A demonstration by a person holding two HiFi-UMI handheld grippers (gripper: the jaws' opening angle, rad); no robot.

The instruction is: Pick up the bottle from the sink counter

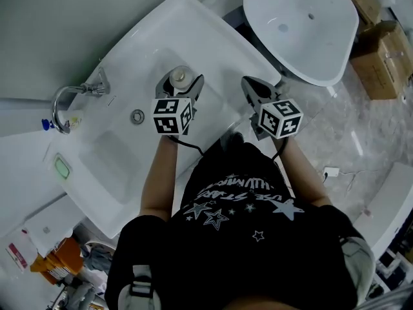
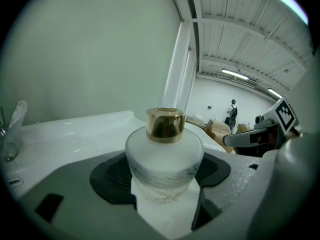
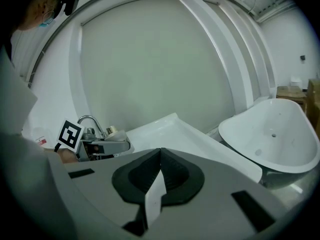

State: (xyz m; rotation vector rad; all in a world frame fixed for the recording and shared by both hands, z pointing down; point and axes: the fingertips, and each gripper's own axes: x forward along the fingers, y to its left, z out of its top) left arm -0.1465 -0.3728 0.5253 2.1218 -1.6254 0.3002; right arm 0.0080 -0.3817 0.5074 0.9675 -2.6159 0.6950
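A squat frosted white bottle [image 2: 164, 156] with a gold cap sits between the dark pads of my left gripper [image 2: 165, 181], which is shut on its body. In the head view the bottle [image 1: 180, 76] shows cap-up between that gripper's [image 1: 180, 82] fingers, over the white sink counter [image 1: 161, 28] beside the basin. Whether its base touches the counter is hidden. My right gripper [image 1: 248, 81] hovers to the right, past the counter's edge. Its jaws [image 3: 160, 171] meet with nothing between them. From the right gripper view I see the left gripper [image 3: 102, 146] and the bottle's cap [image 3: 111, 130].
A chrome faucet [image 1: 64, 102] stands at the basin's left, with the drain [image 1: 137, 115] in the bowl and a green soap [image 1: 61, 167] on the counter. A white tub [image 1: 303, 24] lies at the right, cardboard boxes [image 1: 384, 57] beyond it.
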